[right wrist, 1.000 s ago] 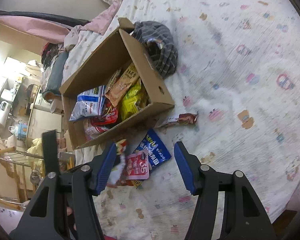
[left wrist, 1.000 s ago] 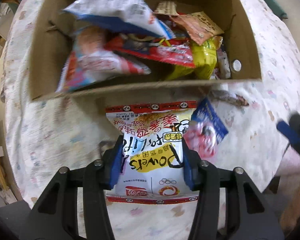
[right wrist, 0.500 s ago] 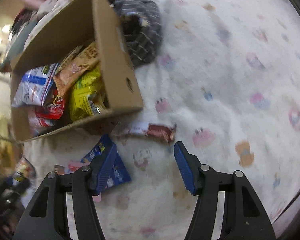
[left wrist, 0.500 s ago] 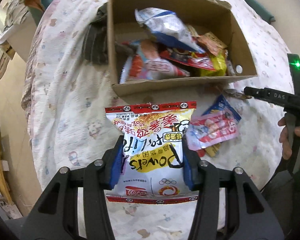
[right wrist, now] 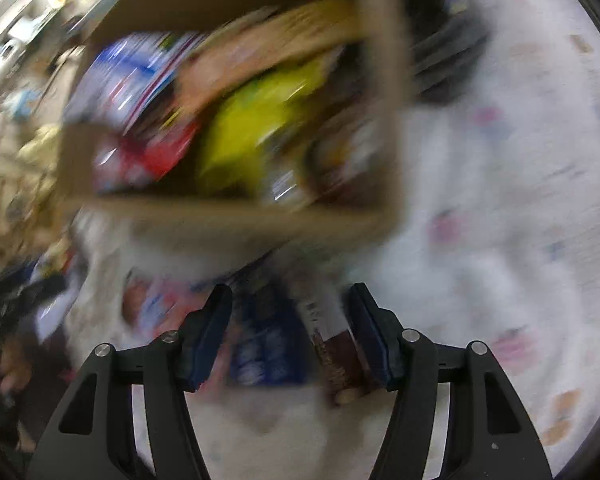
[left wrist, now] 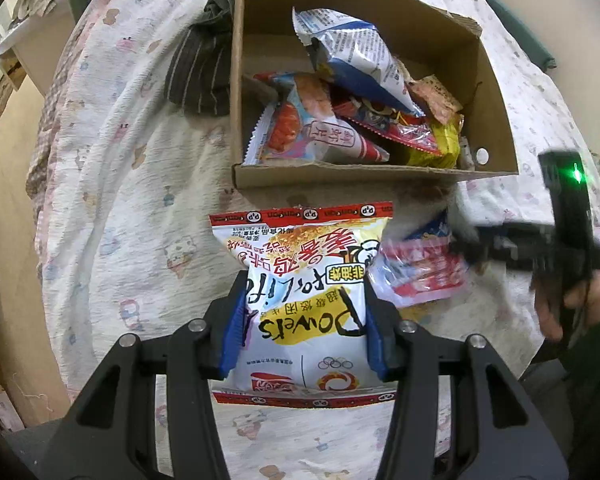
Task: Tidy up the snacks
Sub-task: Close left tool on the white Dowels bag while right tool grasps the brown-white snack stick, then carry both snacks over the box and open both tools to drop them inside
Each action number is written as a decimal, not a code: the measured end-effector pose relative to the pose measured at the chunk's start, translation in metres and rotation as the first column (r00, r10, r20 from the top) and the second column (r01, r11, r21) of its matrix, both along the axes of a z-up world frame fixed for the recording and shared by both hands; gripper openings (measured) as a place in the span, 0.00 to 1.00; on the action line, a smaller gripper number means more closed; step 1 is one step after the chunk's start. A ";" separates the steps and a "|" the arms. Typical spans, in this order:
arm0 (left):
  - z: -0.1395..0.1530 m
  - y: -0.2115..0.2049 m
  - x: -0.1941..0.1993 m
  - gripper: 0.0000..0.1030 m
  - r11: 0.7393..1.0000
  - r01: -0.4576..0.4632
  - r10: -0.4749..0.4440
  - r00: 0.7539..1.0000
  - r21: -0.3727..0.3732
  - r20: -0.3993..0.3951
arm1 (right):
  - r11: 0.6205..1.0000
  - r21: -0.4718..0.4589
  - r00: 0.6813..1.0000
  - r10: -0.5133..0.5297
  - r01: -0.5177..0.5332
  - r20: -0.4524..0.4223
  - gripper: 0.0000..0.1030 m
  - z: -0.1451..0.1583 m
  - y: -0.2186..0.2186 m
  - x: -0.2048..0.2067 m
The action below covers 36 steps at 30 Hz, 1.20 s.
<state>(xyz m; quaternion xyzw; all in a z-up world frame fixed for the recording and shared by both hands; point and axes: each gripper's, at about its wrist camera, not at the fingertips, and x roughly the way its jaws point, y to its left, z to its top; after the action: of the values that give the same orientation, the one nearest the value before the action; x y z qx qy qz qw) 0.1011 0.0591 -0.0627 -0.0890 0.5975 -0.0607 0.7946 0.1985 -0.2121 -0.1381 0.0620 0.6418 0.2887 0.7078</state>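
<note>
We note the left gripper (left wrist: 306, 322) holding a white and yellow snack bag (left wrist: 304, 292) with red seams at top and bottom; the jaws are closed on its sides, blue pads pressing into the foil, the bag dented between them. It hangs above the patterned bedspread (left wrist: 132, 184), on the near side of the cardboard box (left wrist: 340, 174).

The box sits open on the bed. Inside we see a white and blue packet (left wrist: 352, 56) propped highest, a pink and white packet (left wrist: 312, 128) leaning on the near left, a red packet (left wrist: 396, 124) under the blue one, and a yellow packet (left wrist: 444, 144) toward the right wall. A dark striped cloth (left wrist: 200, 76) lies against the box's left wall, outside it.

To the right of the held bag, a pink and red packet (left wrist: 420, 276) lies on the bedspread, overlapping a blue packet (left wrist: 436, 228).

Right wrist view is badly smeared. The right gripper (right wrist: 290, 334) points down at the bedspread just in front of the box; its jaws stand partly apart. Between them we make out the blue packet and a brown wrapped bar (right wrist: 332, 344), the bar close to the right-hand pad. We cannot tell whether the pad touches it. In the left wrist view a hand (left wrist: 572, 300) grips that tool's handle, green light showing.
</note>
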 end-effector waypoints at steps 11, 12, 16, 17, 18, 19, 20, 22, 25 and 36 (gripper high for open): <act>0.004 -0.002 0.000 0.45 1.000 -0.001 0.001 1.000 -0.001 0.011 | 0.996 -0.068 0.998 0.066 -0.064 0.026 0.62 0.032 0.021 -0.073; 0.004 -0.002 0.000 0.45 1.000 -0.006 0.006 1.000 0.000 0.011 | 0.995 -0.090 0.998 0.039 -0.035 0.047 0.62 0.036 0.018 -0.076; 0.002 0.000 -0.001 0.45 1.000 -0.021 0.021 1.000 0.006 0.009 | 0.990 -0.140 0.997 0.025 -0.014 0.073 0.57 0.034 0.020 -0.071; 0.002 0.001 -0.001 0.45 1.000 -0.022 0.022 1.000 0.010 0.009 | 0.989 -0.147 0.998 0.024 -0.015 0.064 0.53 0.030 0.022 -0.070; 0.001 0.002 -0.002 0.45 1.000 -0.022 0.022 1.000 0.015 0.009 | 0.987 -0.160 0.998 0.025 -0.016 0.053 0.50 0.025 0.023 -0.068; 0.000 0.002 -0.003 0.45 0.999 -0.024 0.024 1.000 0.021 0.009 | 0.984 -0.176 0.999 0.021 -0.013 0.046 0.50 0.022 0.026 -0.067; -0.001 0.003 -0.004 0.45 0.999 -0.025 0.025 1.000 0.028 0.006 | 0.983 -0.182 0.999 0.014 -0.007 0.037 0.48 0.015 0.027 -0.065; -0.004 0.005 -0.004 0.45 0.999 -0.033 0.033 0.999 0.034 0.001 | 0.983 -0.184 1.000 -0.009 0.009 -0.001 0.40 0.006 0.025 -0.058; -0.007 0.007 -0.002 0.45 0.998 -0.050 0.050 0.999 0.034 -0.013 | 0.984 -0.179 0.999 -0.027 0.021 -0.030 0.20 0.001 0.019 -0.056; -0.006 0.008 -0.003 0.45 0.993 -0.079 0.078 0.997 0.085 0.006 | 0.986 -0.122 0.993 -0.108 0.113 0.047 0.19 0.033 -0.004 -0.075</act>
<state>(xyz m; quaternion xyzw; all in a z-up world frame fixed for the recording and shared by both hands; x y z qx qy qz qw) 0.0976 0.0667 -0.0682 -0.0786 0.5946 -0.0041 0.8002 0.1233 -0.2158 -0.1051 0.0473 0.6397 0.2097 0.7380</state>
